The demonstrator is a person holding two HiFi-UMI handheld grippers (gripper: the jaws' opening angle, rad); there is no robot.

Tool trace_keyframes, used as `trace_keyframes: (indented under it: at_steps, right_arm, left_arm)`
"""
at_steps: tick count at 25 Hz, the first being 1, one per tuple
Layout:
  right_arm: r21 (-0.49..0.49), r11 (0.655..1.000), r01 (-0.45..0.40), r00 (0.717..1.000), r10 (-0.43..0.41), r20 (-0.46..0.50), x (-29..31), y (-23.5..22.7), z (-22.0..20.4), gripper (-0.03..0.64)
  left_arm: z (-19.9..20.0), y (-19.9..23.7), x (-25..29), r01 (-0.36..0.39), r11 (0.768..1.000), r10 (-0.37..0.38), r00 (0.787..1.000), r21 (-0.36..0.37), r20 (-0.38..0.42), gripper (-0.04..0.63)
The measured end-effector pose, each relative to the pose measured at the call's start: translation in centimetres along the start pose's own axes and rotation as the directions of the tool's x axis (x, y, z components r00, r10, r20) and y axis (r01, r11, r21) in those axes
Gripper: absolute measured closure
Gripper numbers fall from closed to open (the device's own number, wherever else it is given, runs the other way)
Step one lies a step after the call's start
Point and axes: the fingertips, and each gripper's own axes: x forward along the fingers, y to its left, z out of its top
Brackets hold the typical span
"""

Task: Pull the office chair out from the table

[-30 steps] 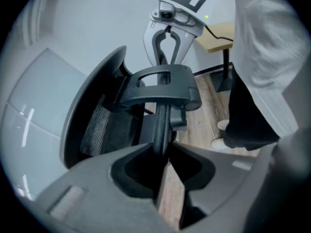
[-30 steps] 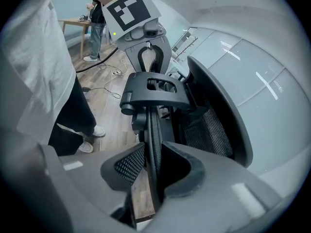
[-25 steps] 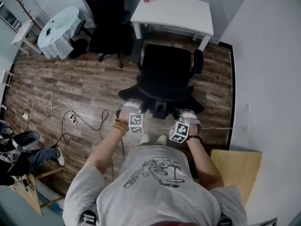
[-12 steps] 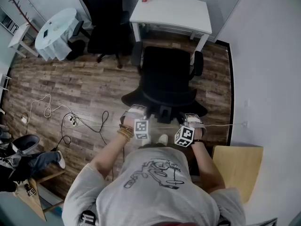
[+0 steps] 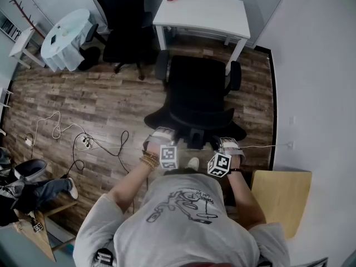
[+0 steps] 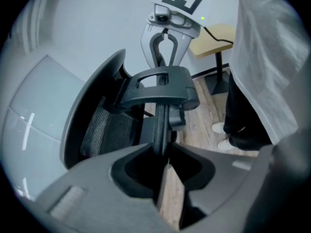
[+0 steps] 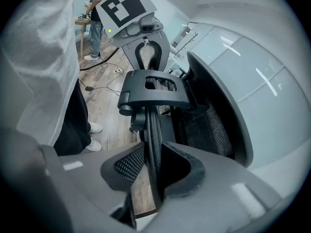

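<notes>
Evidently both tools are clamping the black mesh office chair point(image 5: 197, 88) by the thin top rim of its backrest point(image 6: 160, 130). The left tool point(image 6: 163, 161) and the right tool point(image 7: 154, 166) are each standing part-closed, pads pinching that rim on either side, presumably for an even two-point pull. The chair is standing on the wood-plank floor point(image 5: 83, 99), towards its right-hand edge, just off the near edge of the white bench point(image 5: 206, 13). Its castor base is lying hidden beneath the seat, and whether the seat front is clearing the bench is proving hard to judge.

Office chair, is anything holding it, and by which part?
Both hold the office chair by its backrest's top edge: left gripper and right gripper, one each side.
</notes>
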Motion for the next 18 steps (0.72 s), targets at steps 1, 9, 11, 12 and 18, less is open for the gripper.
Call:
trace_keyframes:
  at_steps: [1, 9, 11, 12, 18]
  right_arm:
    - [0.001, 1.000, -0.001, 1.000, 0.001, 0.000, -0.1, 0.2, 0.0, 0.503]
    - [0.000, 1.000, -0.010, 1.000, 0.010, 0.003, -0.8, 1.0, -0.3, 0.503]
    - [-0.001, 1.000, -0.011, 1.000, 0.011, 0.004, -0.9, 1.0, -0.3, 0.503]
    - [-0.002, 1.000, -0.013, 1.000, 0.013, 0.005, -1.0, 1.0, -0.4, 0.503]
    - [-0.001, 1.000, -0.016, 1.000, 0.016, 0.018, -1.0, 1.2, -0.4, 0.503]
  left_arm:
    - [0.0, -0.2, -0.1, 0.001, 1.000, -0.001, 1.000, 0.000, 0.000, 0.485]
    - [0.5, -1.1, -0.5, 0.003, 1.000, -0.003, 1.000, -0.003, -0.001, 0.485]
    - [0.6, -1.1, -0.6, 0.007, 1.000, -0.007, 1.000, -0.006, 0.000, 0.485]
    - [0.7, -1.0, -0.6, 0.010, 1.000, -0.010, 1.000, -0.009, -0.001, 0.485]
    - [0.7, -1.2, -0.6, 0.000, 1.000, 0.000, 1.000, -0.014, -0.002, 0.480]
